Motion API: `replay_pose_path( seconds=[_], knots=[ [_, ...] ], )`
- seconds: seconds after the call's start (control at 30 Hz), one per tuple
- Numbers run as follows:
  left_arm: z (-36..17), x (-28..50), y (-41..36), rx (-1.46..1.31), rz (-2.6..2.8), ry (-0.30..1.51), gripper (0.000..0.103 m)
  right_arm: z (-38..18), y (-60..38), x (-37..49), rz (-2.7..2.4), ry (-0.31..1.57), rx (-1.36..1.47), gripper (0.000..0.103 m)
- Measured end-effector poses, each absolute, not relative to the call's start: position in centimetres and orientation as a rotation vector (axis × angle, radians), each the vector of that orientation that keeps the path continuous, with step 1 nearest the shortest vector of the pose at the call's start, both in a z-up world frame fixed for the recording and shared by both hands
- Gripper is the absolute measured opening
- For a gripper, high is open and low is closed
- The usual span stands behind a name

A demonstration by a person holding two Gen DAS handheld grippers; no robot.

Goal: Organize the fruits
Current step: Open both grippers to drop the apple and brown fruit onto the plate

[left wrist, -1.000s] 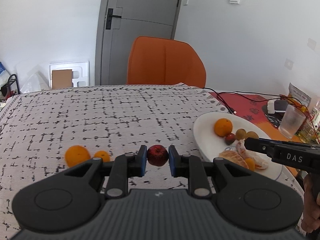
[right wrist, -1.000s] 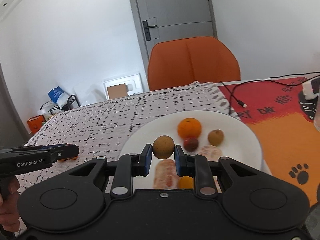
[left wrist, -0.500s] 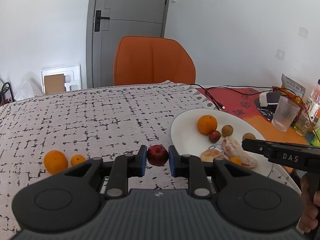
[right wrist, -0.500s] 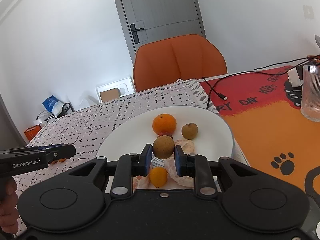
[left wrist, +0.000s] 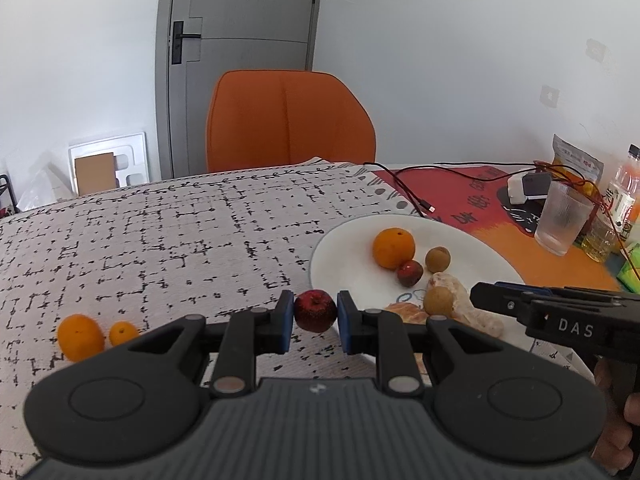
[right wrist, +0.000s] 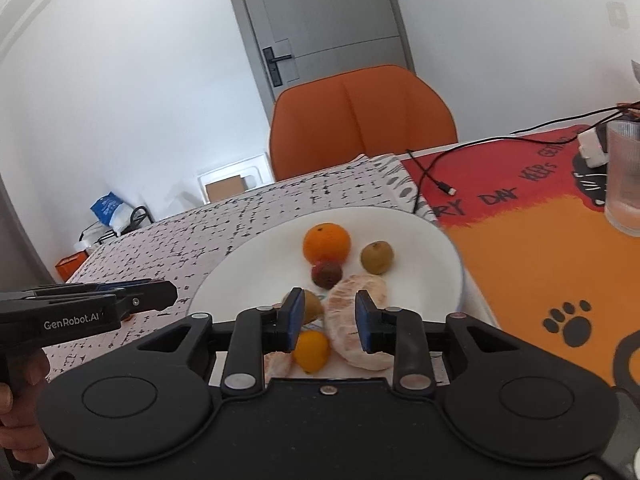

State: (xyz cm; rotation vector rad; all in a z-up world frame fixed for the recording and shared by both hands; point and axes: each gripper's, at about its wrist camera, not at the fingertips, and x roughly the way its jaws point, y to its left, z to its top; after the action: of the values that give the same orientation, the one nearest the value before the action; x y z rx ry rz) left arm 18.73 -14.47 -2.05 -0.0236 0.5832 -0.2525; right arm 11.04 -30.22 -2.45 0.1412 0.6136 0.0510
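Left wrist view: left gripper (left wrist: 316, 316) clenched on a small red fruit (left wrist: 315, 310), held above the patterned counter (left wrist: 160, 248) just left of the white plate (left wrist: 344, 256). 2 oranges (left wrist: 80, 337) lie on the counter at far left.

Right wrist view: right gripper (right wrist: 327, 320) released, jaws just been opening, nothing pressed between them. A brown fruit (right wrist: 310, 306) sits on the plate beside the left pad, near peeled segments (right wrist: 356, 320).

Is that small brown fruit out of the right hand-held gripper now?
Yes. The right hand-held gripper has just been opening; the brown fruit lies on the white plate.
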Motion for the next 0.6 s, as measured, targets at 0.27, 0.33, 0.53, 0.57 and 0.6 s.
replay_pose_path(
  seconds=[0.27, 0.33, 0.53, 0.57, 0.6],
  knots=[
    [-1.8, 19.2, -16.5, 0.000, -0.297, 0.573, 0.022, -2.5, -31.4, 10.5, 0.025, 0.616, 0.156, 0.029],
    [-1.7, 19.3, -16.8, 0.003, -0.304, 0.573, 0.022, -2.4, -31.6, 10.3, 0.019, 0.616, 0.160, 0.029],
    [-1.3, 19.1, -16.9, 0.018, -0.304, 0.558, 0.026, -2.4, -31.8, 10.2, 0.019, 0.618, 0.171, 0.031],
    [-1.3, 19.0, -16.8, 0.018, -0.298, 0.561, 0.027, -2.4, -31.7, 10.2, 0.021, 0.618, 0.171, 0.031],
    [-1.3, 19.0, -16.6, 0.019, -0.291, 0.564, 0.027, -2.5, -31.6, 10.2, 0.025, 0.618, 0.170, 0.032]
  ],
)
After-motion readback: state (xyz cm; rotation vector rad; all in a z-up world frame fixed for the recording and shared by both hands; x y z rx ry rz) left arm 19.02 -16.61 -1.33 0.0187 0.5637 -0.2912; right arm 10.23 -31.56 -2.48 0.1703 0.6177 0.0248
